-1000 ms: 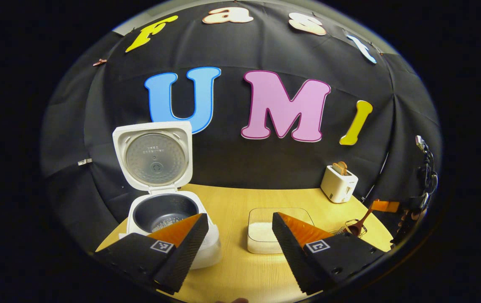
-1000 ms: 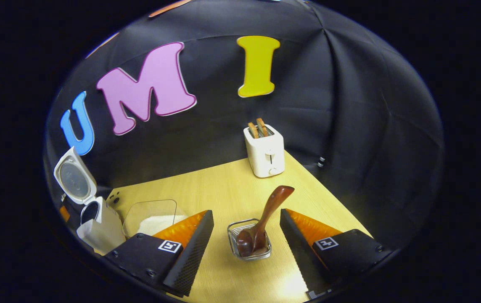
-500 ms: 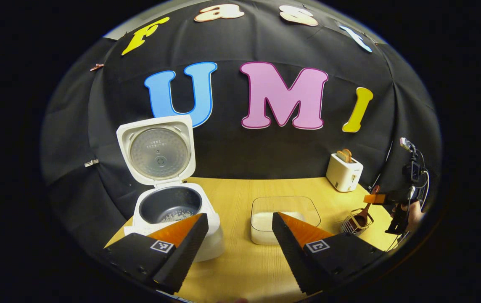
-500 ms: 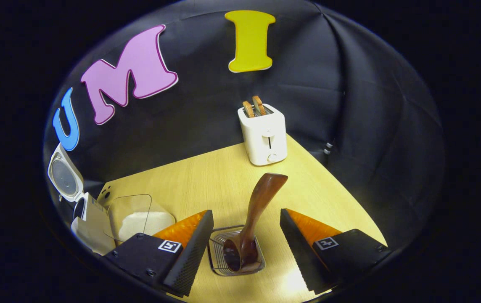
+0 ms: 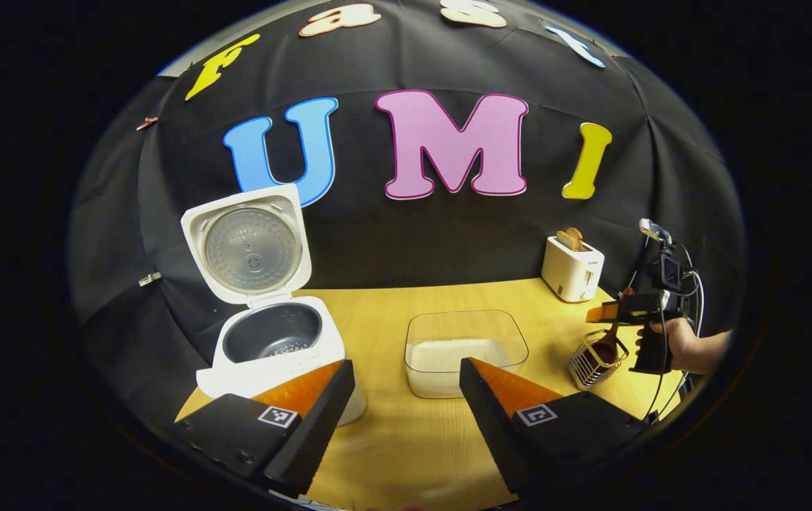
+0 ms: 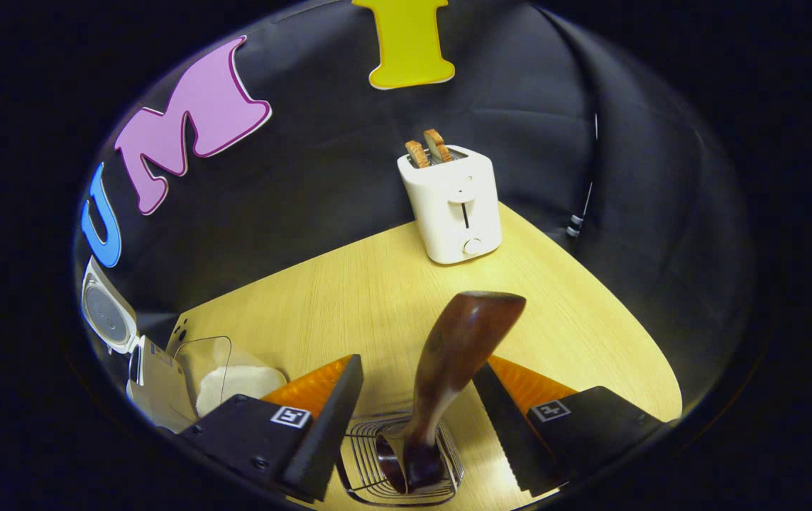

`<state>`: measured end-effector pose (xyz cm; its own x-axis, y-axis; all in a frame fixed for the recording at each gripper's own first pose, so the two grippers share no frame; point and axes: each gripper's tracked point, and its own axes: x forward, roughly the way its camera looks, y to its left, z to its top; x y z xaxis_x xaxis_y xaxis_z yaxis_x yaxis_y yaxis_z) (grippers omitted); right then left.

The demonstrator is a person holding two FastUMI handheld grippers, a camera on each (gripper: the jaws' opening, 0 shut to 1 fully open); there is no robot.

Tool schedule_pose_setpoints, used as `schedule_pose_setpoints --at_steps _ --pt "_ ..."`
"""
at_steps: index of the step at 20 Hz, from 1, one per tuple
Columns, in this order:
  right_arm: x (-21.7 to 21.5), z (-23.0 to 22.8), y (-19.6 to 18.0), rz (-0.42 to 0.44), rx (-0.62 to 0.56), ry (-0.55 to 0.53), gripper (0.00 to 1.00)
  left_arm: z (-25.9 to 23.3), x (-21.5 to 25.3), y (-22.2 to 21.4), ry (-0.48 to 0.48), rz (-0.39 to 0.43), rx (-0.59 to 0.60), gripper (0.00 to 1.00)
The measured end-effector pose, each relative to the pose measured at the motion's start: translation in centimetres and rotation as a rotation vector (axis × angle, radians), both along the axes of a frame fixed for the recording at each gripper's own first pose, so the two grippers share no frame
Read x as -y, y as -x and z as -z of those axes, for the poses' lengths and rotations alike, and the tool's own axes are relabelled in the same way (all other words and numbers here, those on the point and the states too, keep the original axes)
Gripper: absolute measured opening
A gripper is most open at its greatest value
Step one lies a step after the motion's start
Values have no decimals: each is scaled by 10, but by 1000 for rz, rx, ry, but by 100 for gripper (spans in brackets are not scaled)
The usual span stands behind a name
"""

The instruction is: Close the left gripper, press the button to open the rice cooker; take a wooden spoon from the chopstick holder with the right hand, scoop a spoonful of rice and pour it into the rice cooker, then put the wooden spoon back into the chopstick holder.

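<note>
- Your right gripper (image 6: 413, 419) stands wide apart, straddling the wooden spoon (image 6: 459, 348); neither finger touches it yet.
- The spoon leans in the wire chopstick holder (image 6: 370, 468) directly below your fingers, bowl down, handle rising between them and tilting toward your right finger.
- Judge it stiff, light and smooth (polished wood can slip), so pinch the thicker upper handle squarely and lift straight up to keep the light holder from tipping.
- Your left gripper (image 5: 406, 397) is also wide, holding nothing.
- Ahead-left of it sits the rice cooker (image 5: 275, 351), lid up; the clear rice container (image 5: 464, 341) lies just ahead between its fingers.
</note>
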<state>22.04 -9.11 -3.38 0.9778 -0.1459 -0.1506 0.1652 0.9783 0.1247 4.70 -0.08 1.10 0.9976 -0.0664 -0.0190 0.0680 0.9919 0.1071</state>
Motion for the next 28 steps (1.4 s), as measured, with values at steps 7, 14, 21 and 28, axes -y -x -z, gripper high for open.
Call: schedule_pose_setpoints --at_steps 7,14,21,28 --pt "-4 4 2 -8 -38 -40 20 -4 3 2 -11 10 12 96" --pt "-20 -46 47 19 73 53 19 -18 -13 14 38 31 55 96" --pt "-46 -114 94 115 198 50 19 -28 -67 17 93 72 82 96" --pt "-145 -142 97 80 254 61 19 -39 -135 11 109 90 131 98"
